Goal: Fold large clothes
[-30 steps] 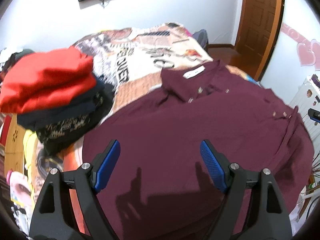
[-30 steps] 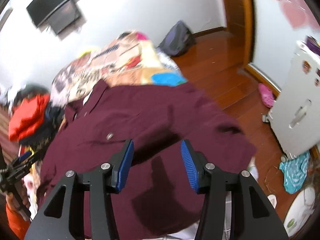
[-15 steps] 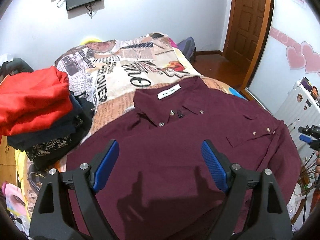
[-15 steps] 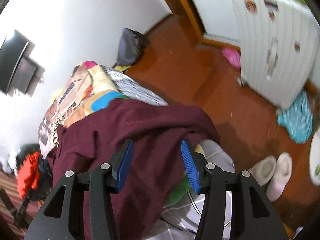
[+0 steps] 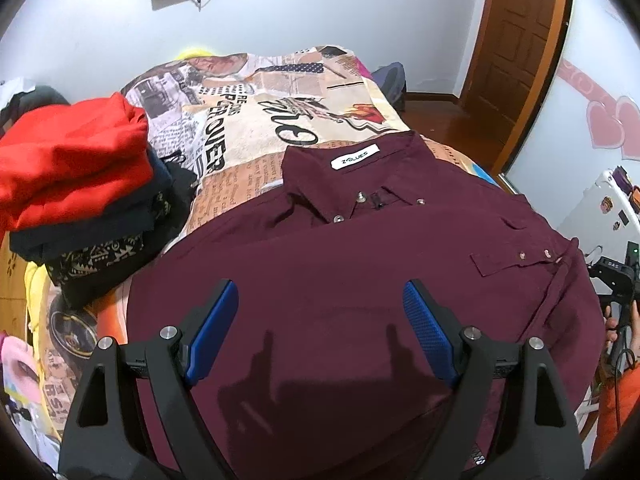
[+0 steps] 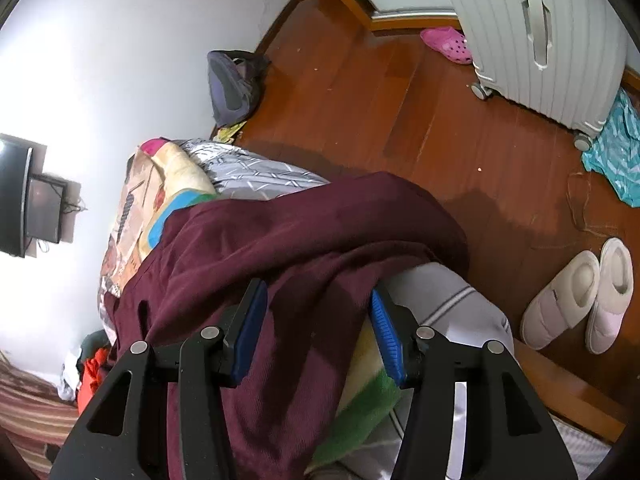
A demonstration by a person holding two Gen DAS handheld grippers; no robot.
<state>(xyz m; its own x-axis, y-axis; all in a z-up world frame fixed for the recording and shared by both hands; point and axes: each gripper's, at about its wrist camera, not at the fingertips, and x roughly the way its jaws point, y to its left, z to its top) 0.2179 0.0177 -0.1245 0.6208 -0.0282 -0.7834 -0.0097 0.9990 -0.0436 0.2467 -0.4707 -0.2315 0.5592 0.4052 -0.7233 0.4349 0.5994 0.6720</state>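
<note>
- Left wrist view: on the bed's printed blanket (image 5: 248, 128) the maroon shirt (image 5: 340, 264) lies spread; your left gripper (image 5: 320, 316) hovers tilted down over it, jaws wide, empty.
- Right wrist view: your right gripper (image 6: 316, 320) points down at the shirt's edge draped off the bed, jaws just widening, astride the fabric, not gripping.

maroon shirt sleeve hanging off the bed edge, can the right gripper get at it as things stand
Probably yes: the right gripper has open jaws right over the maroon shirt where it drapes off the bed, nothing between.
</note>
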